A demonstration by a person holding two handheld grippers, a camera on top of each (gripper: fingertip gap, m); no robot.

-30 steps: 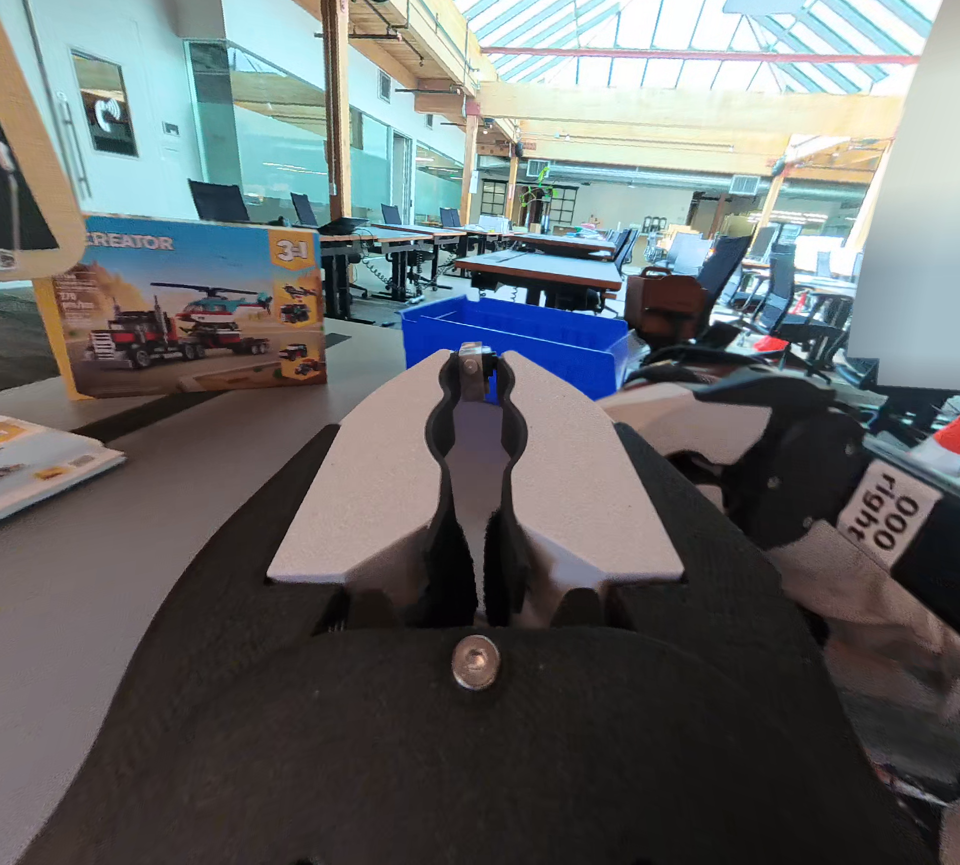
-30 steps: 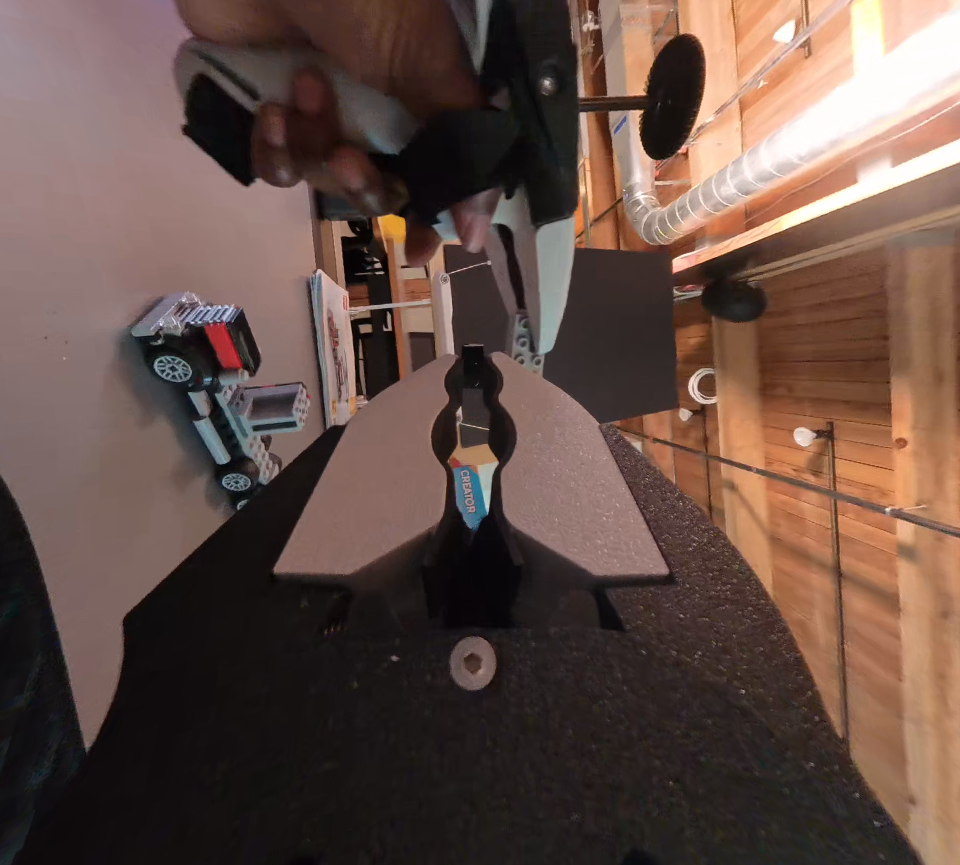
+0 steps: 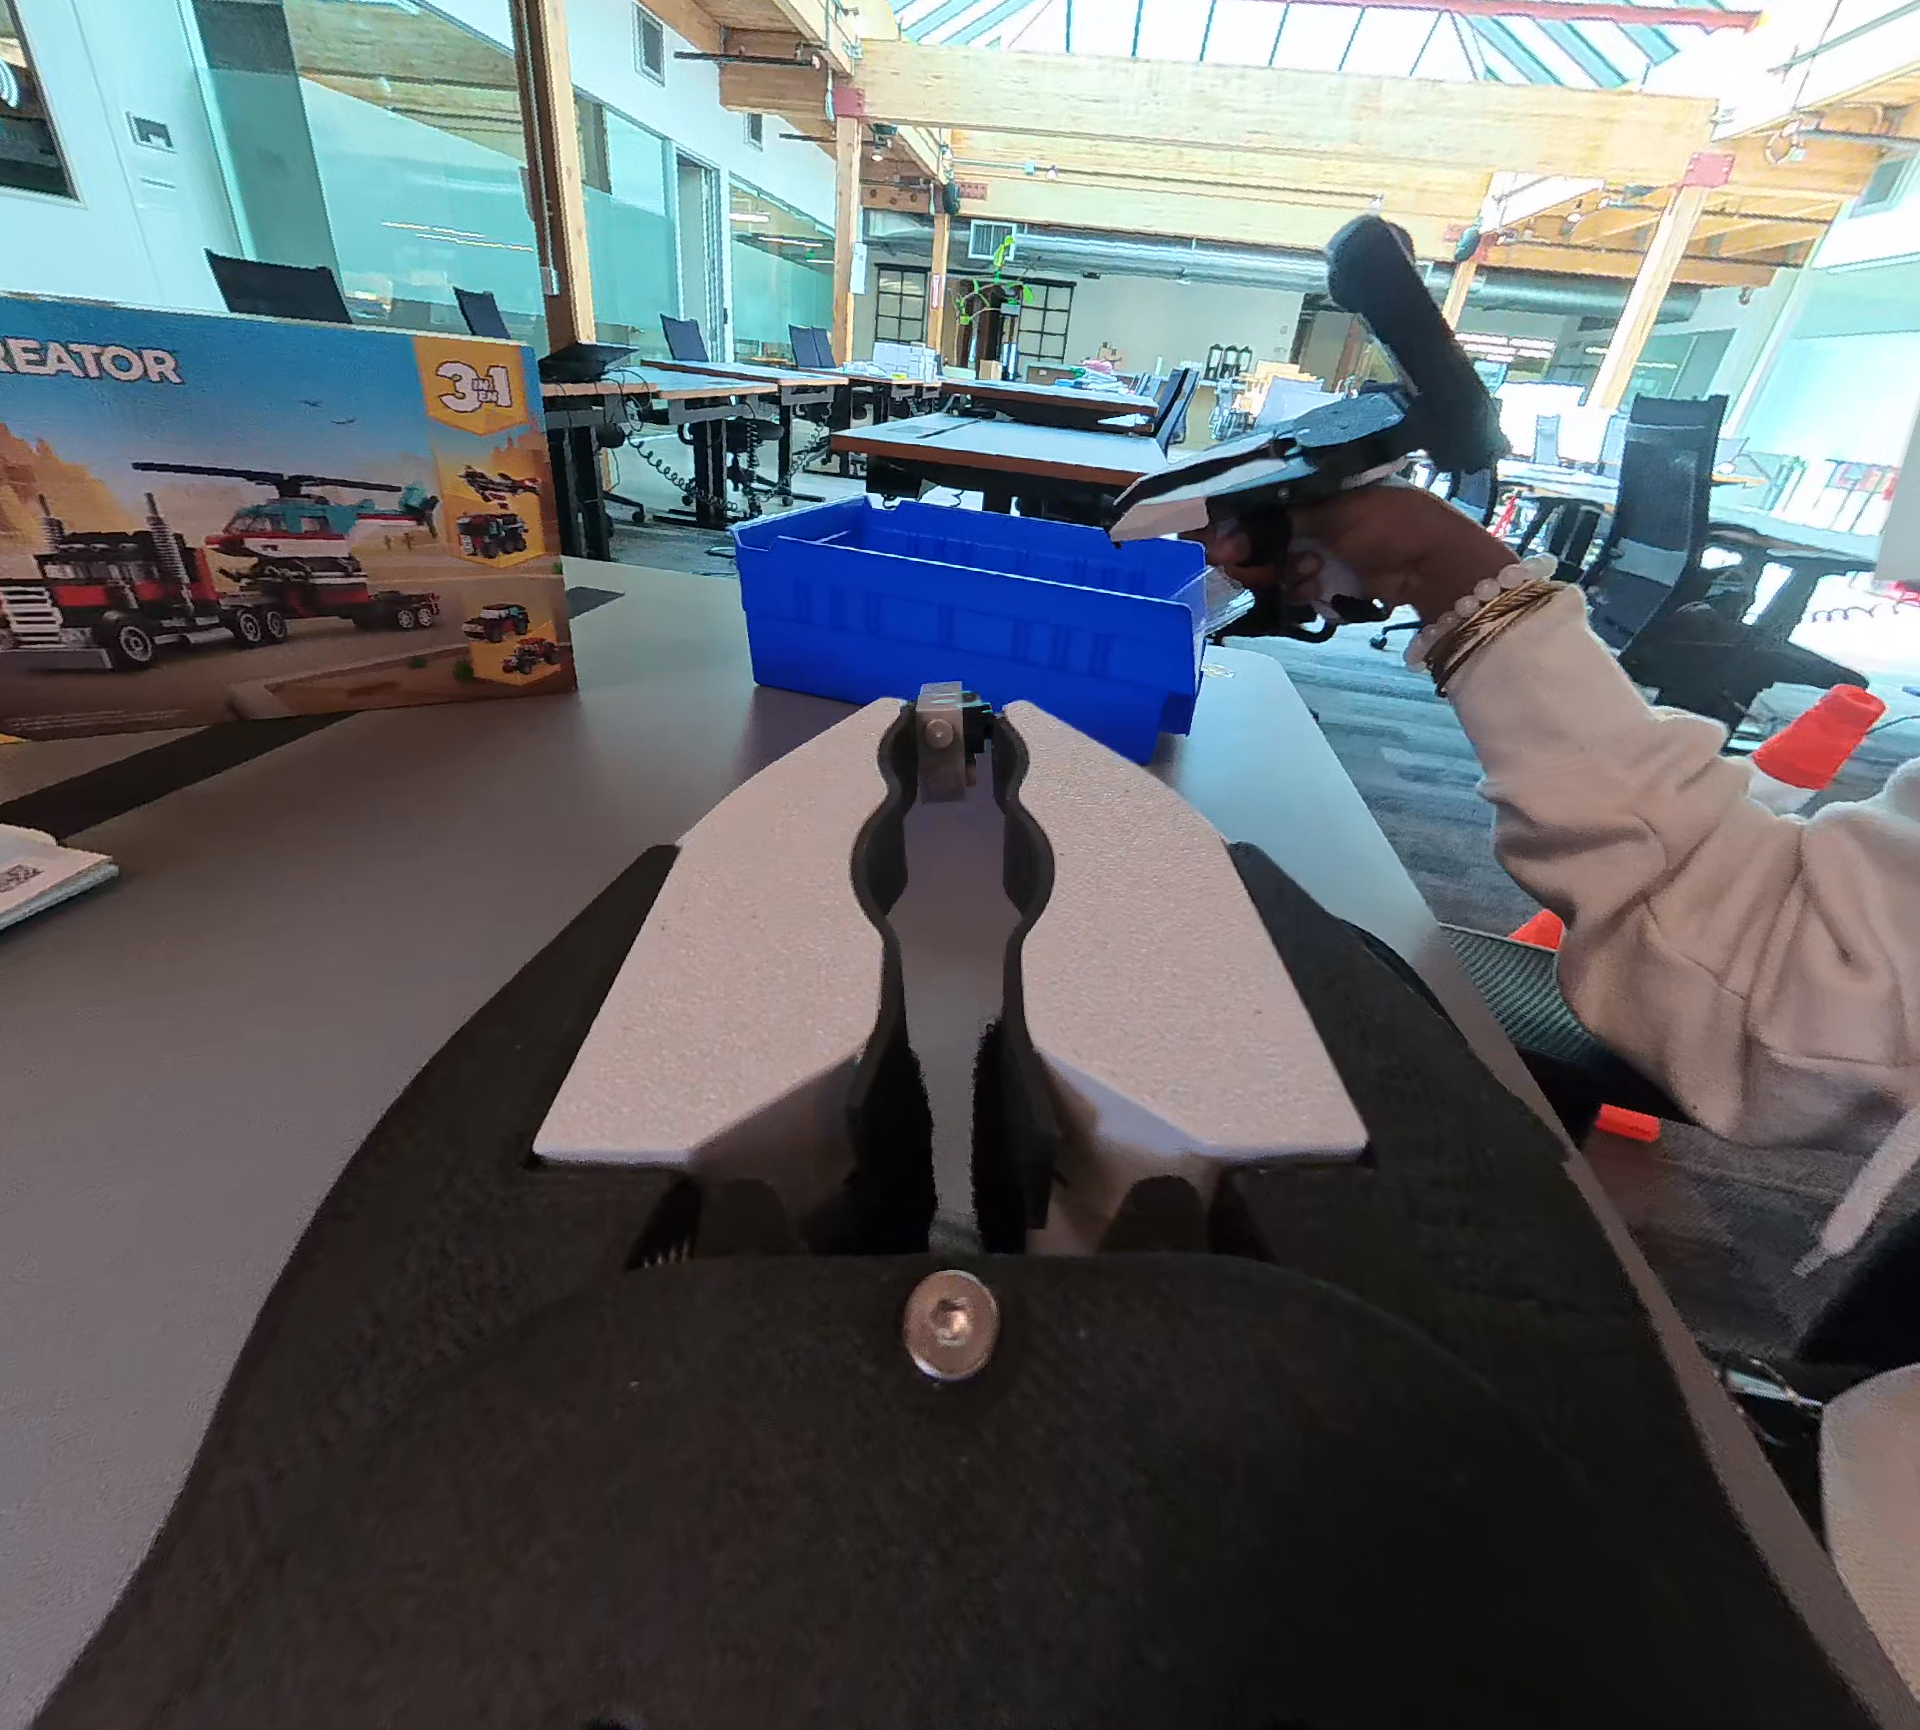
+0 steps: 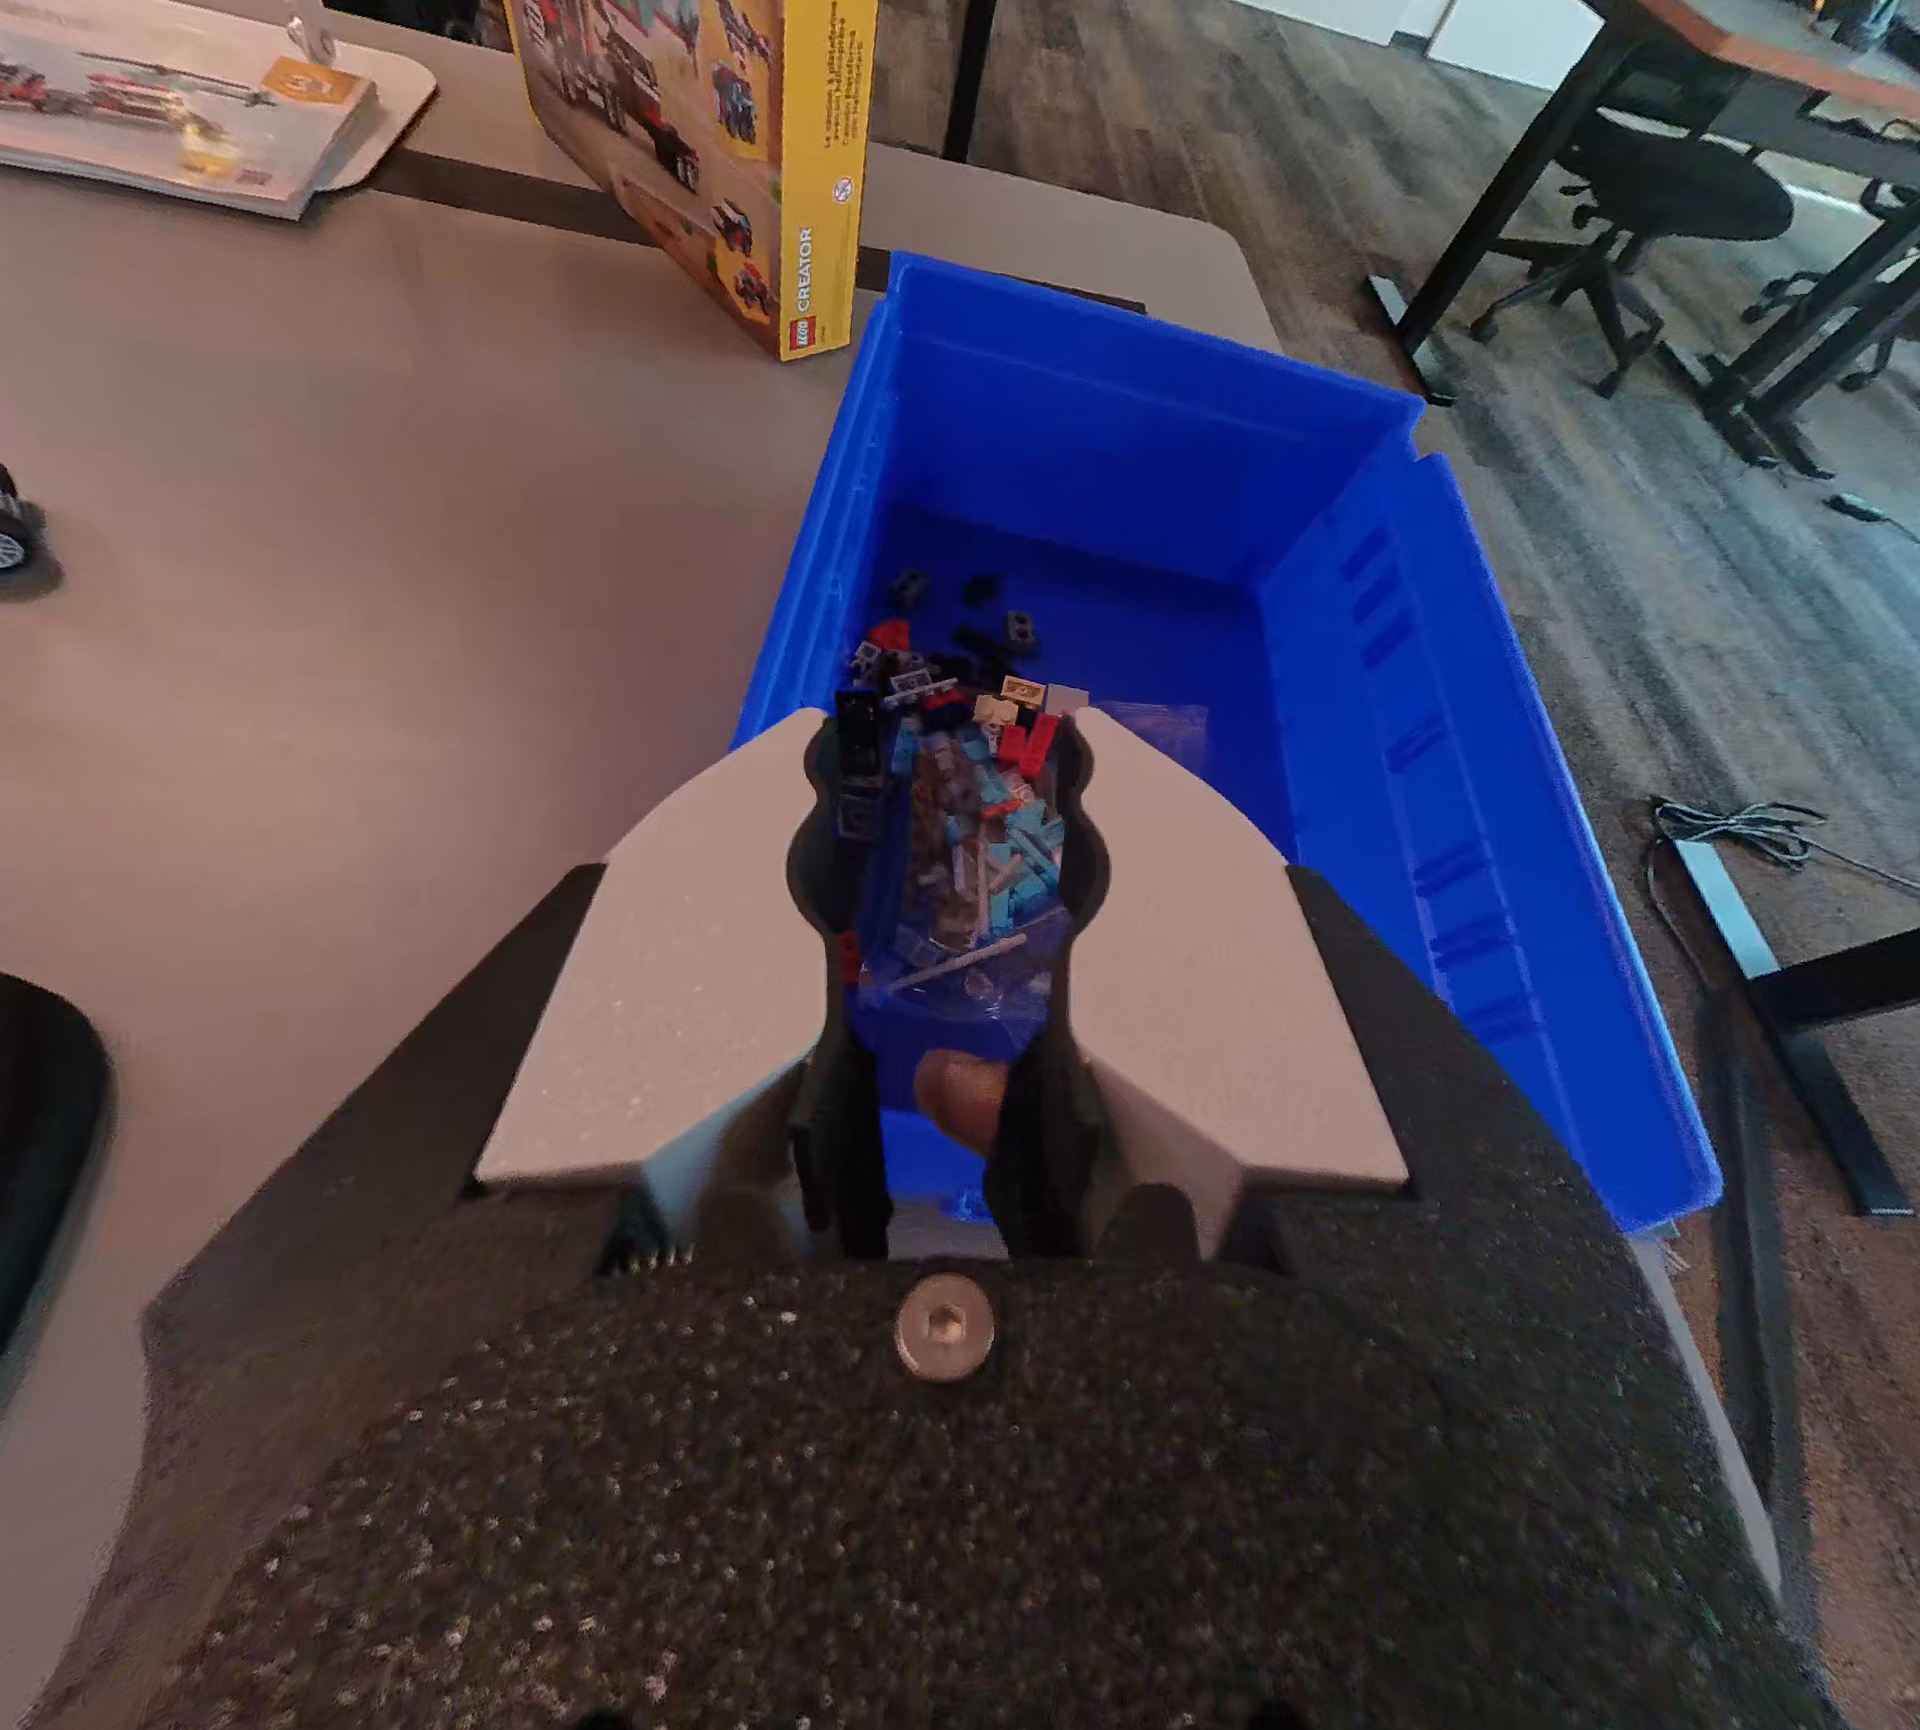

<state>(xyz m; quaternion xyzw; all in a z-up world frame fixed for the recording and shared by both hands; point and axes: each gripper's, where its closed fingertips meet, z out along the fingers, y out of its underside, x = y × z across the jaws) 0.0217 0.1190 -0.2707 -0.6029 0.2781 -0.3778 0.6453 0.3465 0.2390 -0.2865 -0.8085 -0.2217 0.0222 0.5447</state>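
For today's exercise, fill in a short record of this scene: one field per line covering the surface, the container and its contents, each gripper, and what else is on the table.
Surface: grey table
Container: blue plastic bin at the table's far right edge
Contents: loose small toy bricks in black, red, light blue, tan
Left gripper: fingertips closed on a small grey brick piece, low over the table, short of the bin
Right gripper: open, above the bin, aimed down at the bricks
Also present: upright printed toy-set box; instruction booklet lying flat
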